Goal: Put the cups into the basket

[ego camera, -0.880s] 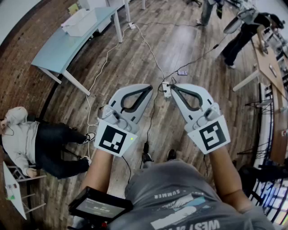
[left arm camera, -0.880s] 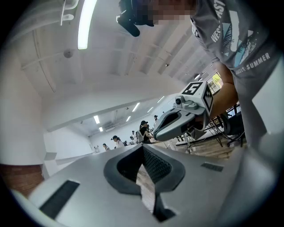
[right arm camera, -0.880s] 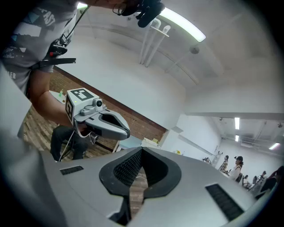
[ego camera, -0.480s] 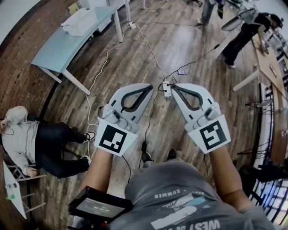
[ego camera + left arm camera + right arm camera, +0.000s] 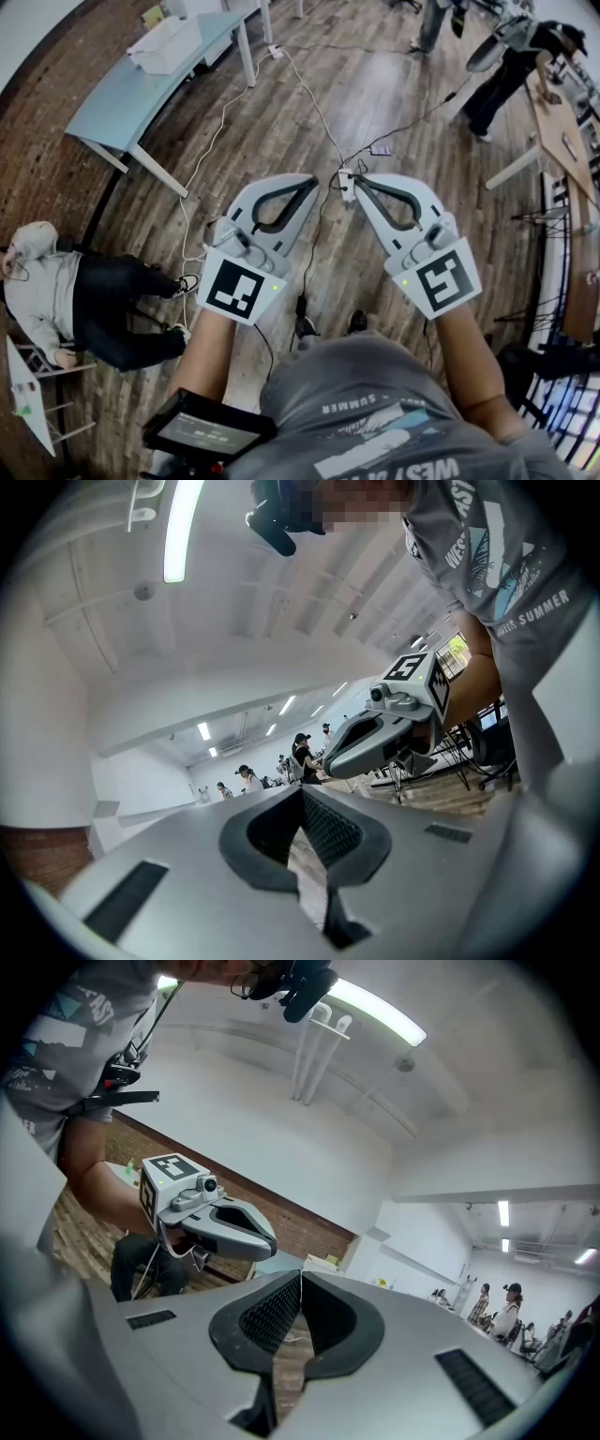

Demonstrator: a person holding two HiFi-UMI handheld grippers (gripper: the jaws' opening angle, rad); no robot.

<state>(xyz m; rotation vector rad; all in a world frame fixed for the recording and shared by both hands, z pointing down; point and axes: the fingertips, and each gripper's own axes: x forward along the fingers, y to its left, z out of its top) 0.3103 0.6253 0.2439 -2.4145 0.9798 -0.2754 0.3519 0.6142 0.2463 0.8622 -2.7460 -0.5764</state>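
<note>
Left gripper (image 5: 313, 184) and right gripper (image 5: 358, 181) hover closed above floor (image 5: 281, 112).

Wooden plank floor (image 5: 281, 131) with soft sheen far off, smooth matt grey plastic left gripper (image 5: 312, 183) and right gripper (image 5: 358, 180), ribbed black pads (image 5: 330, 829), grey cloth T-shirt (image 5: 375, 403) near, smooth pale-blue table (image 5: 141, 94) far left

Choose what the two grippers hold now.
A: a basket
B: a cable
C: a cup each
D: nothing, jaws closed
D: in each gripper view, the jaws of the left gripper and the right gripper meet with nothing between them.
</note>
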